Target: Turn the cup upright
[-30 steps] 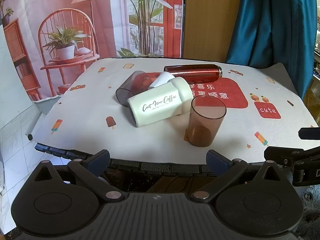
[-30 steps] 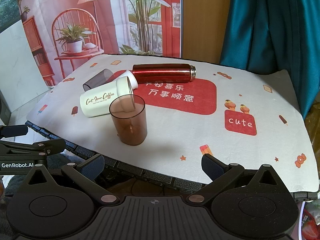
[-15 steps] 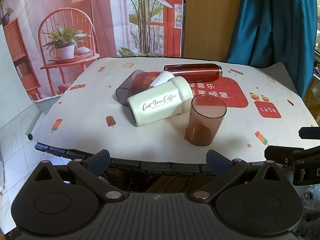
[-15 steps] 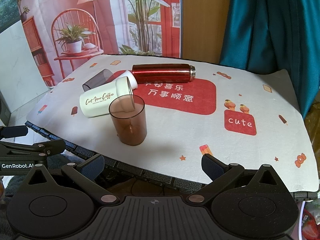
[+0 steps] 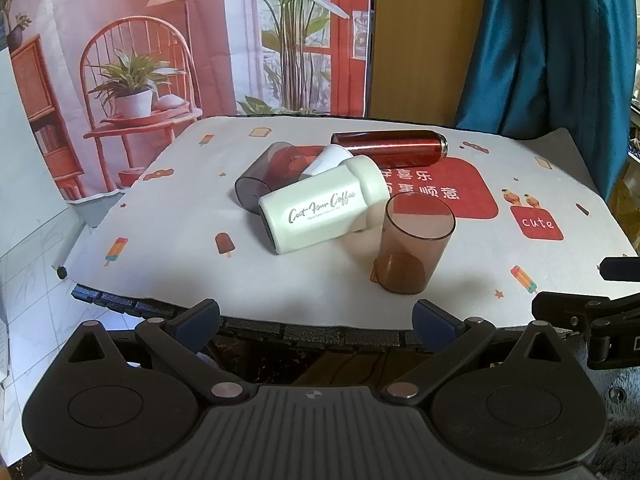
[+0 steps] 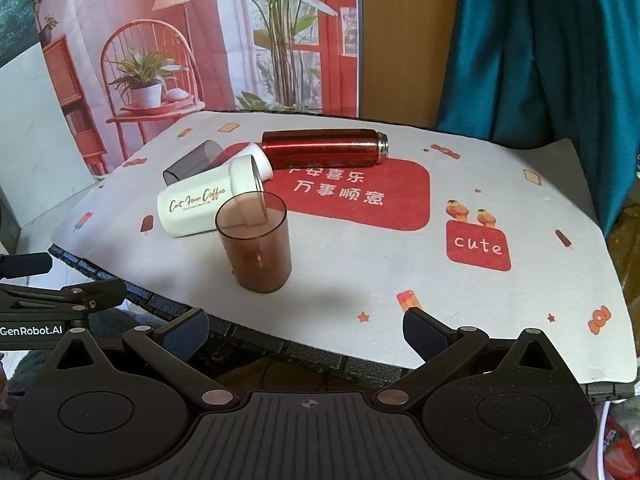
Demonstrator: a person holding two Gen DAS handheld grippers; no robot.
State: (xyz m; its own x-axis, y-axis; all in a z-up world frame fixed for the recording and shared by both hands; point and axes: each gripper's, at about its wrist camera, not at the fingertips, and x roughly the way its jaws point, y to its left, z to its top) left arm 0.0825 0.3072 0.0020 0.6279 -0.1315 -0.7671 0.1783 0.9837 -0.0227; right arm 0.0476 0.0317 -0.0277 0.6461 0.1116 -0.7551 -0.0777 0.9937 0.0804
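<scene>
A brown see-through cup (image 5: 412,246) (image 6: 256,242) stands upright near the table's front edge. Behind it a cream "Cut Four Coffee" cup (image 5: 320,210) (image 6: 204,206) lies on its side. A grey see-through cup (image 5: 264,176) (image 6: 190,162), a small white cup (image 5: 330,159) (image 6: 260,160) and a red metal flask (image 5: 388,146) (image 6: 324,146) also lie on their sides. My left gripper (image 5: 316,318) and right gripper (image 6: 306,326) are both open and empty, held off the front edge, apart from every cup.
The table (image 5: 160,248) carries a white cloth with a red patch (image 6: 360,196) and a "cute" label (image 6: 478,244). A printed backdrop hangs behind; a teal curtain (image 5: 552,48) hangs at the right. The other gripper's body shows at each view's side.
</scene>
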